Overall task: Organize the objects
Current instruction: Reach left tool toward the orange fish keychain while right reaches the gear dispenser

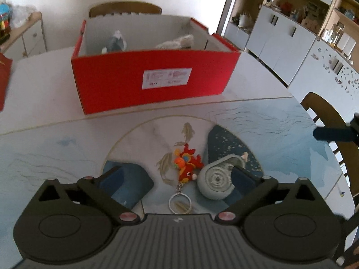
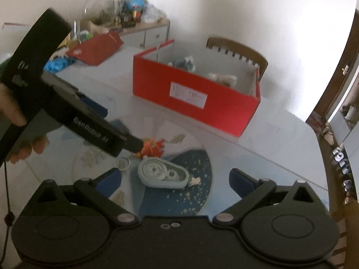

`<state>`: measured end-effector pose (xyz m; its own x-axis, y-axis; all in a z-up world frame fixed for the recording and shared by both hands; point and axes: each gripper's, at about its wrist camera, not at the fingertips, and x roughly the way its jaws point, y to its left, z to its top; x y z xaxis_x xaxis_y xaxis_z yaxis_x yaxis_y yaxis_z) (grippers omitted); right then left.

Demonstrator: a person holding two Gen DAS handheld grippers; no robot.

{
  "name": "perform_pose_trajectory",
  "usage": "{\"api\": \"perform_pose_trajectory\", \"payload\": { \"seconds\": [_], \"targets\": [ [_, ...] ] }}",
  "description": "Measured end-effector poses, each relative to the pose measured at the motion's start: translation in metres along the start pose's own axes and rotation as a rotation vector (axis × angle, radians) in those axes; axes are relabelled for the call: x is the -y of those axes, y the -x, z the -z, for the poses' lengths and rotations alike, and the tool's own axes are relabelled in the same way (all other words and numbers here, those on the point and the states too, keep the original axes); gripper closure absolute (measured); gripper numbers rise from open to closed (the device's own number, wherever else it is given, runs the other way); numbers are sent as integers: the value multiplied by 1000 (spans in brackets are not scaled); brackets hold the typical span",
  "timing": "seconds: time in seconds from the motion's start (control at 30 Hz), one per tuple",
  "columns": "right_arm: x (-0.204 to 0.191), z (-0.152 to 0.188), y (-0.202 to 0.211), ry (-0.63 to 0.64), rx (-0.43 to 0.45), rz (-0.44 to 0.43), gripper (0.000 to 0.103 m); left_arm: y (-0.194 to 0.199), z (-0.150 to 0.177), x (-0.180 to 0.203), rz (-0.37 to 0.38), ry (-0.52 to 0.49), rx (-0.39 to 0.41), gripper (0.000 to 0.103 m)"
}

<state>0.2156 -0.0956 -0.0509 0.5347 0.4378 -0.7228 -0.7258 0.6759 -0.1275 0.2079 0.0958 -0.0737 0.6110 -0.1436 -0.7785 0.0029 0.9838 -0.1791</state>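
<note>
A red and orange plush keychain (image 1: pixel 188 164) with a metal ring (image 1: pixel 180 202) lies on the patterned table between my left gripper's (image 1: pixel 182 178) open fingers. A grey tape dispenser (image 1: pixel 216 180) lies just right of it, against the right finger. In the right wrist view the left gripper (image 2: pixel 125 137) reaches over the keychain (image 2: pixel 152 146), and the dispenser (image 2: pixel 162 174) lies ahead of my right gripper (image 2: pixel 175 182), which is open and empty. A red open box (image 1: pixel 154 78) stands further back and holds a grey plush (image 1: pixel 114 42) and a beige item (image 1: pixel 177 41).
A red lid (image 2: pixel 96 49) and a blue item (image 2: pixel 58 63) lie at the table's far left. Wooden chairs stand behind the box (image 1: pixel 125 10) and at the right edge (image 1: pixel 332 121). White cabinets (image 1: pixel 280 38) line the right wall.
</note>
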Motion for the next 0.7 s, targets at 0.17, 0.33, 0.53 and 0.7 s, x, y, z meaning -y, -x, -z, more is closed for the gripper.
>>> {"api": "perform_pose_trajectory", "payload": {
  "seconds": [0.17, 0.33, 0.53, 0.7],
  "targets": [
    [-6, 3, -18, 17, -50, -3, 1, -26, -4, -5, 30, -29, -48, 0],
    [-6, 1, -34, 39, -79, -16, 1, -46, -8, -4, 13, -62, -74, 0],
    [-2, 0, -62, 107, -110, -62, 1, -64, -9, -7, -22, -51, -83, 0],
    [0, 0, -82, 155, -127, -117, 1, -69, -10, -2, -33, -40, -70, 0]
  ]
}}
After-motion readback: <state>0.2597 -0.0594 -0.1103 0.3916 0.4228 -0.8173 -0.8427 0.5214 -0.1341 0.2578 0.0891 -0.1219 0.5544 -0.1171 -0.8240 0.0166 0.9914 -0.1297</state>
